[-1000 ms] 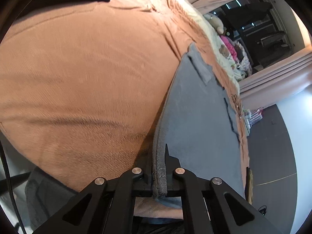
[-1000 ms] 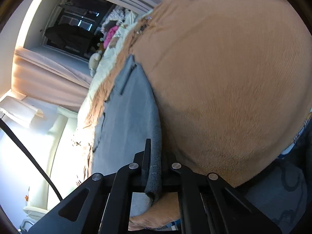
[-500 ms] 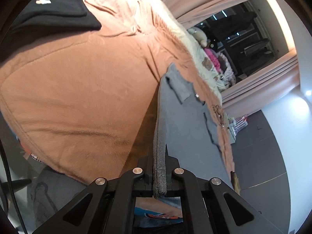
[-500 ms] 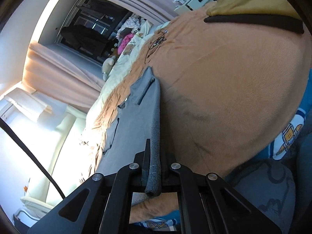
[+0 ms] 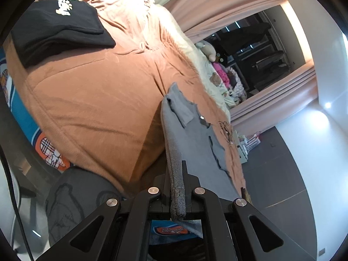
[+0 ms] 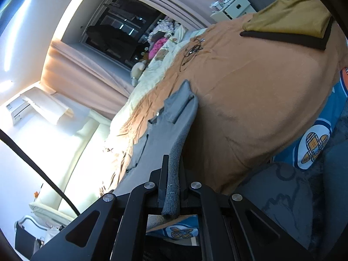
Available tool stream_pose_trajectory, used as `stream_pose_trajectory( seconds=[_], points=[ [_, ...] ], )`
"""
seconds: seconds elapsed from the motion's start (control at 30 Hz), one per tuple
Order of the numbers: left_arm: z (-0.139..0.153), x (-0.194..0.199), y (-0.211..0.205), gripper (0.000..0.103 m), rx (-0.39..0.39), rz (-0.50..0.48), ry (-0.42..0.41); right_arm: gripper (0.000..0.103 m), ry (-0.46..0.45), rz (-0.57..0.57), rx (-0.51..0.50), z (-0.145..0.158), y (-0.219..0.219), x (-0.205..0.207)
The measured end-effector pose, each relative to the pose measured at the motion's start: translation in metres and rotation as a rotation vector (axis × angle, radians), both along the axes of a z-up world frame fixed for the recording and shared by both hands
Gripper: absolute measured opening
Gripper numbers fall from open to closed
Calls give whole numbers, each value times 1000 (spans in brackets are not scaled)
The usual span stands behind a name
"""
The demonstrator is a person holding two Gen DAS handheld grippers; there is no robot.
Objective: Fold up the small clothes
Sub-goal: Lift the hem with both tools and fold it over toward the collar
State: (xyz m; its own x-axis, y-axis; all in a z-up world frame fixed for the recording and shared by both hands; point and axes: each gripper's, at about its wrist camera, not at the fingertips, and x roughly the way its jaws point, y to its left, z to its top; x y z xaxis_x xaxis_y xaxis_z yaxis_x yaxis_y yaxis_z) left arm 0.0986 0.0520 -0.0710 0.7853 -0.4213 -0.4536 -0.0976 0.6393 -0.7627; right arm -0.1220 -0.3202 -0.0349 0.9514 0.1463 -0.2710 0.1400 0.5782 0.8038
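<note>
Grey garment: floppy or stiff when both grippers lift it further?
Probably floppy: the grey garment sags between the left gripper and right gripper. Likely light, since thin hem pinches hold it. The far end may drag on the orange blanket.

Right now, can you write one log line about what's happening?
step: fold | left gripper: shut on grey garment hem | right gripper: shut on hem | garment: stretched over orange blanket

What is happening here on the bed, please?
A person is folding a small grey garment with two hand-held grippers. The left gripper and the right gripper are each shut on its thick ribbed edge, holding it stretched above the orange blanket. A folded black garment and a folded mustard garment already lie on the blanket.
</note>
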Motion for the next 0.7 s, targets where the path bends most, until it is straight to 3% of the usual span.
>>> stream_pose_trajectory(
  seconds=[0.53,0.7],
  points=[
    [37,-81,21,4,-28,-3,-129,1,-94,21,-51,8,6,-40],
    [47,-87,21,4,-7,-6,-156,1,-115,24,-84,8,1,-40]
  ],
)
